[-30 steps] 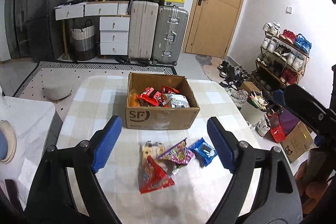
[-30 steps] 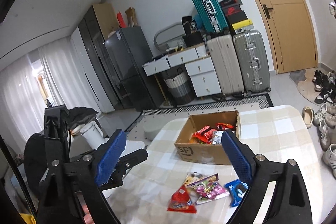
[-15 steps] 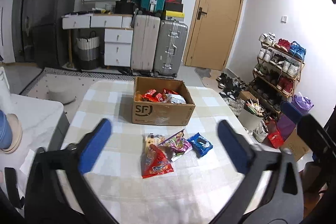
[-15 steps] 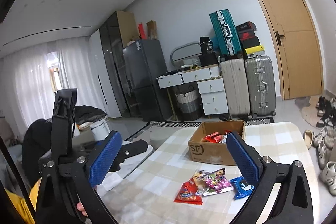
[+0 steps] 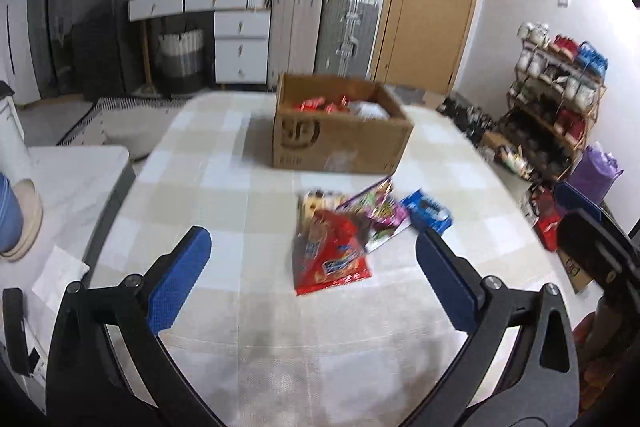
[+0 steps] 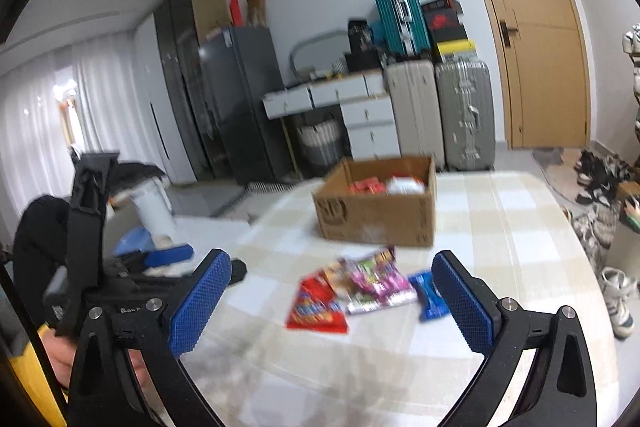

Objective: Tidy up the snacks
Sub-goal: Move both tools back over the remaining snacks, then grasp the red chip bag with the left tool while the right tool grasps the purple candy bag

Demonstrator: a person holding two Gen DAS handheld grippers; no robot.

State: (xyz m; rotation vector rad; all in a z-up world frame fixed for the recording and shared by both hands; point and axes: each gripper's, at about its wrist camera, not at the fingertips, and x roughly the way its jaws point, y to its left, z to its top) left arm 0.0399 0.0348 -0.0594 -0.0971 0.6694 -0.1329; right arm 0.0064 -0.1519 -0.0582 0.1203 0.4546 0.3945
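the checked table [image 5: 224,163] is carrying everything. a cardboard box [image 5: 340,143] is sitting at its far side with snacks showing inside. nearer, a red snack bag [image 5: 332,259], a purple candy packet [image 5: 380,215] and a small blue packet [image 5: 428,211] are lying loose, overlapping in a cluster. the left gripper [image 5: 312,267] and right gripper [image 6: 332,299] are hovering over the near edge, jaws spread wide apart after opening, gripping nothing.

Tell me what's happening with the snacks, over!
Left gripper and right gripper open, empty, above the table. Snack packets piled loose before the cardboard box, some snacks already inside. Nothing blocking them.
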